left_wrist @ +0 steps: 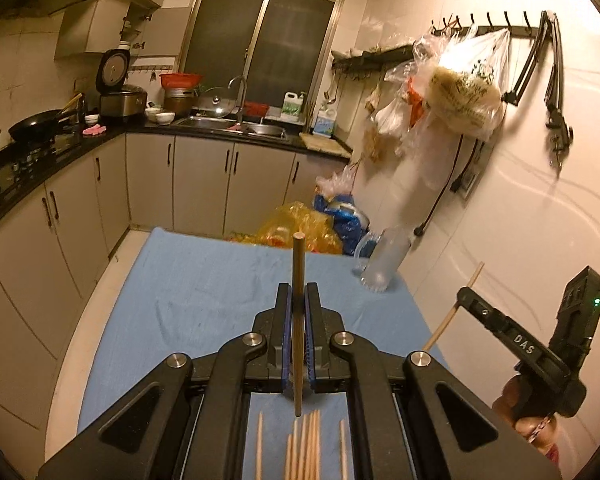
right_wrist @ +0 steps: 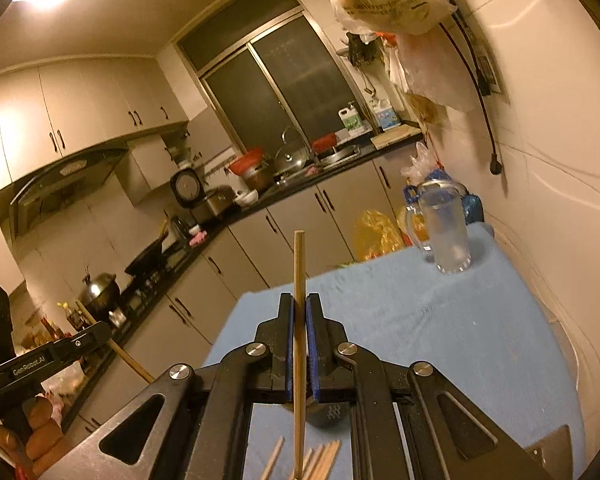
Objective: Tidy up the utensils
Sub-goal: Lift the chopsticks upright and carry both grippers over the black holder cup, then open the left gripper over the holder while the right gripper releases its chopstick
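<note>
left gripper: jaws clenched on a dark chopstick, which stands upright between the blue pads and sticks out above and below them
right gripper: jaws clenched on a light chopstick, also upright between its blue pads, tip well above the fingers
loose chopsticks: a small bunch of pale wooden sticks lying on the cloth below the left gripper, roughly side by side; the right wrist view shows them fanned out under its gripper
blue cloth: covers the table, wrinkled, bare in the middle
plastic jug: clear, with a handle, standing upright at the far right corner of the cloth, near the wall
hand: the person's right hand, wrapped around the right gripper's handle, seen at the lower right of the left wrist view
bags: yellow and blue plastic bags just past the table's far edge
hanging bag: clear plastic, on the wall hooks above
</note>
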